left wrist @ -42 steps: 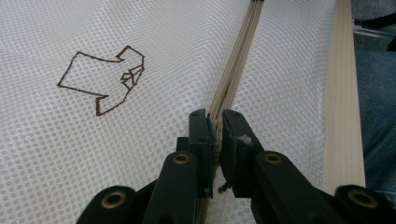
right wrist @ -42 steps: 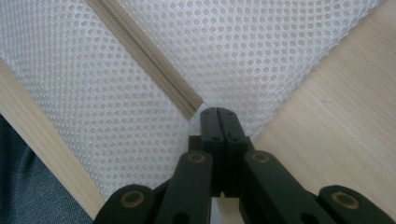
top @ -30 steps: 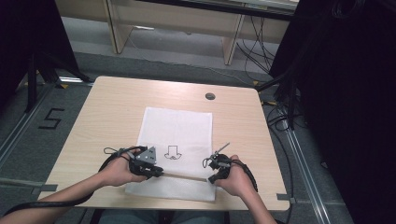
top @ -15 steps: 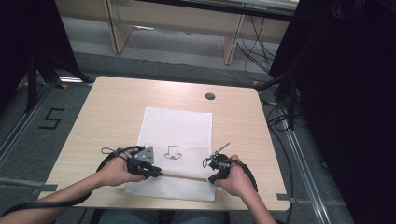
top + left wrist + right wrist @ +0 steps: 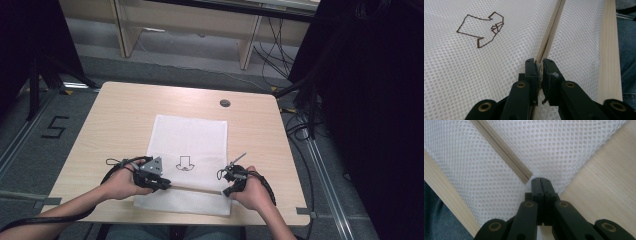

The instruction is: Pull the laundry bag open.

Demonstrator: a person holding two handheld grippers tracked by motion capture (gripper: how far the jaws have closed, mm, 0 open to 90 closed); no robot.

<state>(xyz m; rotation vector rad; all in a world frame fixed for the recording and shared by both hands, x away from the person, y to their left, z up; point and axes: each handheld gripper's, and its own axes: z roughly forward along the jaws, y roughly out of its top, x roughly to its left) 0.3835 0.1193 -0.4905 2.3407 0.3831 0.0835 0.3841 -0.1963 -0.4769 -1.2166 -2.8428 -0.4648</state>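
Wooden table [image 5: 120, 120] with round grommet [image 5: 225, 103]; taped "5" [image 5: 55, 128] on floor; black cables [image 5: 300, 125] at right.

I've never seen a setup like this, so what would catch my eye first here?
Probably the white mesh laundry bag lying flat in the middle of the wooden table, with a small brown shirt drawing on it. Near its front edge, the left tongs pinch the beige zipper, while the right tongs sit shut at the zipper's other end, by the bag's edge.
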